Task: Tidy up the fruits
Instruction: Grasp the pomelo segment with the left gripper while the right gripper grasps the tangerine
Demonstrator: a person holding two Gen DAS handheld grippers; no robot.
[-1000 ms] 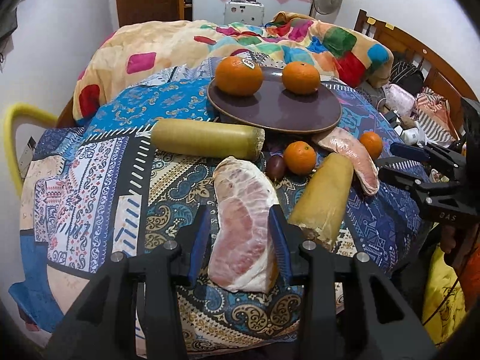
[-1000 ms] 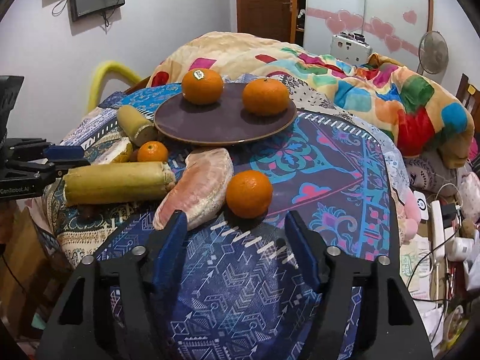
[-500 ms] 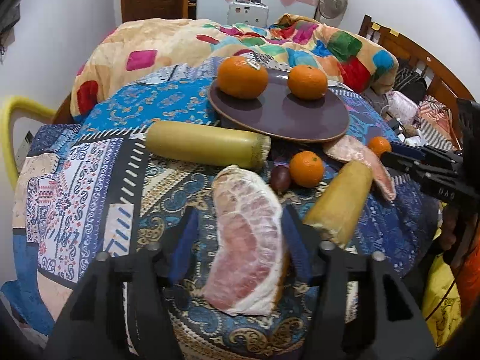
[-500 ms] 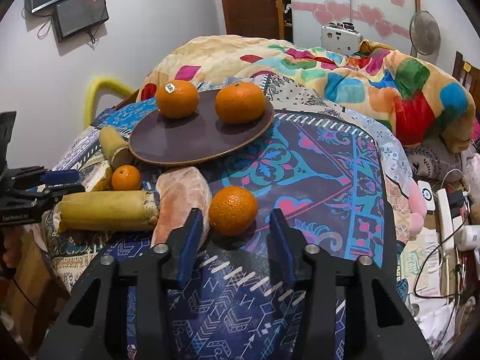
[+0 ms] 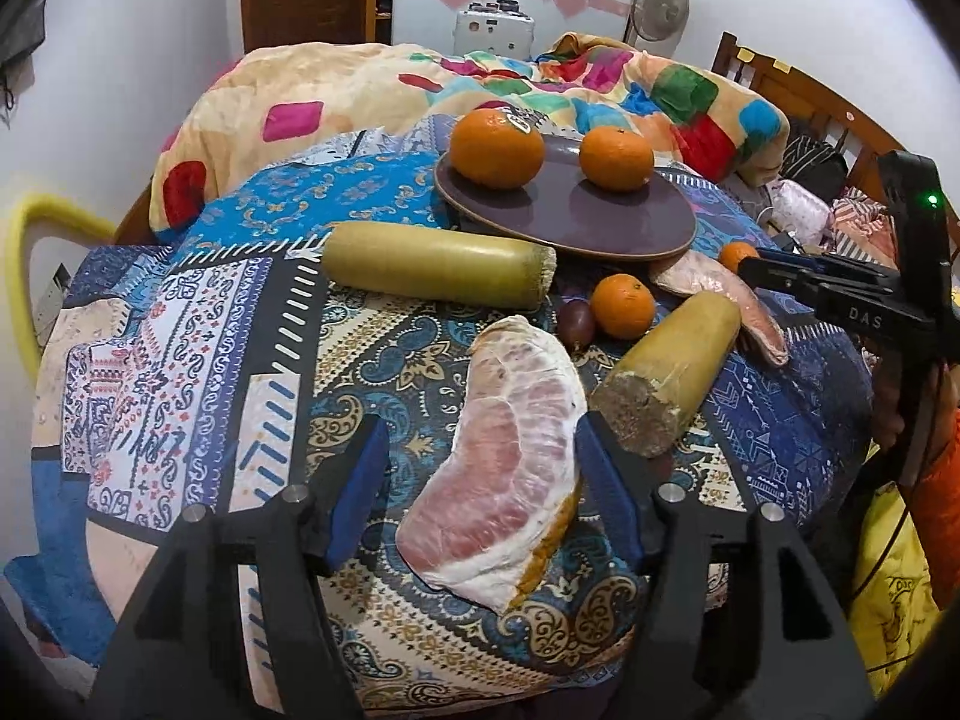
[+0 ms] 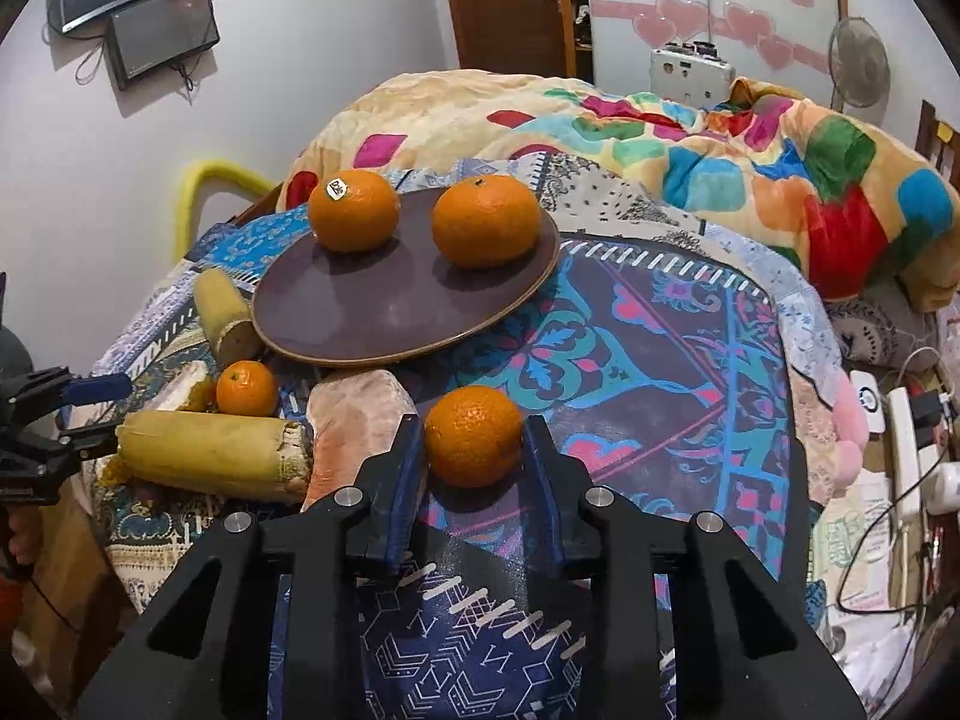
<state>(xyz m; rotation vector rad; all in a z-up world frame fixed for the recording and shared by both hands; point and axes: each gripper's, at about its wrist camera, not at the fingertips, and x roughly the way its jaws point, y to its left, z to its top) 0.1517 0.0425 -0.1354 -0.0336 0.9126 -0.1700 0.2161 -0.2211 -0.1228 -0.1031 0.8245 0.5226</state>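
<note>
A brown plate (image 6: 384, 324) on the patterned cloth holds two big oranges (image 6: 353, 210) (image 6: 486, 221); the plate also shows in the left wrist view (image 5: 600, 222). My right gripper (image 6: 474, 450) has its jaws closed against a small orange (image 6: 474, 435) on the cloth. My left gripper (image 5: 480, 468) is open, its jaws either side of a peeled pomelo piece (image 5: 510, 468), the right jaw touching it. Another small orange (image 5: 623, 305), a dark round fruit (image 5: 575, 324), two sugarcane pieces (image 5: 438, 264) (image 5: 672, 372) and a second pomelo piece (image 5: 720, 294) lie between.
A bed with a colourful quilt (image 6: 690, 138) lies behind the table. A yellow chair back (image 5: 36, 228) stands at the left. Cables and a power strip (image 6: 900, 438) lie at the right. The cloth (image 6: 690, 360) to the right of the plate is bare.
My right gripper moved forward and closed onto the small orange. My left gripper opened wider and moved forward around the pomelo piece.
</note>
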